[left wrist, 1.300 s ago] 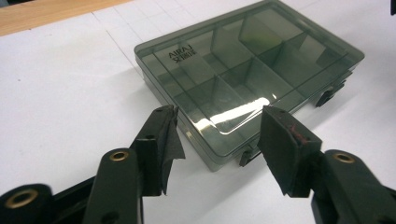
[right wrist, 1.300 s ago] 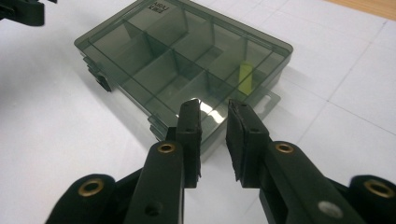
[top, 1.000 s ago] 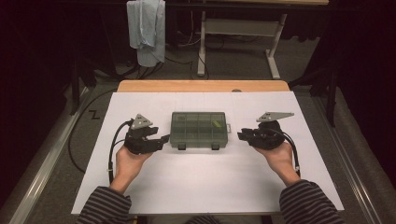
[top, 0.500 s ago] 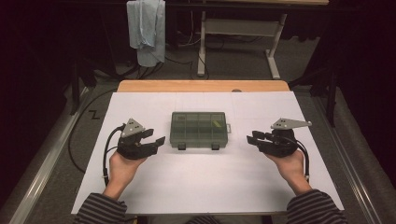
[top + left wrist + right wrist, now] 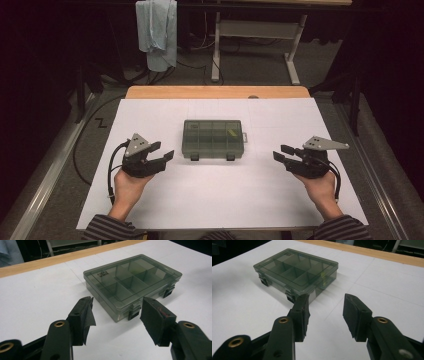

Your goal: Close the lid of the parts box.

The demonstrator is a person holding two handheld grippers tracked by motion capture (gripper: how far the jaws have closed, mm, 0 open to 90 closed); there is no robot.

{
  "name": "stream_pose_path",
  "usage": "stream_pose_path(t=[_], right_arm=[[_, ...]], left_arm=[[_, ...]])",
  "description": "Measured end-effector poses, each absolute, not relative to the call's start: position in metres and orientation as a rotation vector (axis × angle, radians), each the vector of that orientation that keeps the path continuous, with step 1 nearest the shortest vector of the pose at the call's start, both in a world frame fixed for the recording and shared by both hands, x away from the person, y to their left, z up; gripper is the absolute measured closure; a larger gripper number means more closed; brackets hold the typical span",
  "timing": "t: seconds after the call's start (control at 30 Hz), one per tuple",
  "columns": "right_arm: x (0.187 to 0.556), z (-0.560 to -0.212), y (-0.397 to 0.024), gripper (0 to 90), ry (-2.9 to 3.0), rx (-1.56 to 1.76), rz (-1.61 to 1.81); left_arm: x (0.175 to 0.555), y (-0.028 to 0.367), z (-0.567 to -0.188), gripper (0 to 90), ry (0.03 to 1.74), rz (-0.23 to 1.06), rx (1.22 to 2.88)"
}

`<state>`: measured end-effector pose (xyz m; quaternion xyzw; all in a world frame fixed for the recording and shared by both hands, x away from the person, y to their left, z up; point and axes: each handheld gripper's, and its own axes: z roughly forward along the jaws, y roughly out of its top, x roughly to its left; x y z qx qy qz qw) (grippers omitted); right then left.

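Both hands have drawn away sideways, the right hand-held gripper (image 5: 280,154) just opening and the left hand-held gripper (image 5: 162,151) open, both empty, while the compartment box (image 5: 213,138) at frame centre on the worktop (image 5: 210,200) looks light, rigid, slippery, best gripped across its short ends.

Blue cloth (image 5: 157,30) hangs behind wooden table edge (image 5: 217,92).

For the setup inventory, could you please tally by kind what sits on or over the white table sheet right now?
Compartment box, smoky clear plastic, lid shut: 1
Black latches on the box's front edge: 2
Handheld grippers, left gripper and right gripper, both open and apart from the box: 2
White table sheet: 1
Total: 6
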<state>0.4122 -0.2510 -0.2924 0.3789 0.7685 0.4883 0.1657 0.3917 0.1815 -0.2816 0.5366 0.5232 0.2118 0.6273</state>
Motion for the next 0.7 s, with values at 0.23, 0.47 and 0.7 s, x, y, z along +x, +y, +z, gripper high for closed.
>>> stream_pose_path(t=[0.23,0.47,0.7], right_arm=[[0.401,-0.3,-0.267,53.0,2.13,1.103,1.419],[0.389,-0.307,-0.277,50.2,2.084,1.087,1.431],[0.383,-0.314,-0.284,48.1,2.05,1.092,1.456]], left_arm=[[0.386,0.183,-0.288,41.2,1.19,0.496,1.193],[0.376,0.188,-0.296,40.7,1.175,0.501,1.176],[0.371,0.192,-0.3,40.5,1.173,0.51,1.142]])
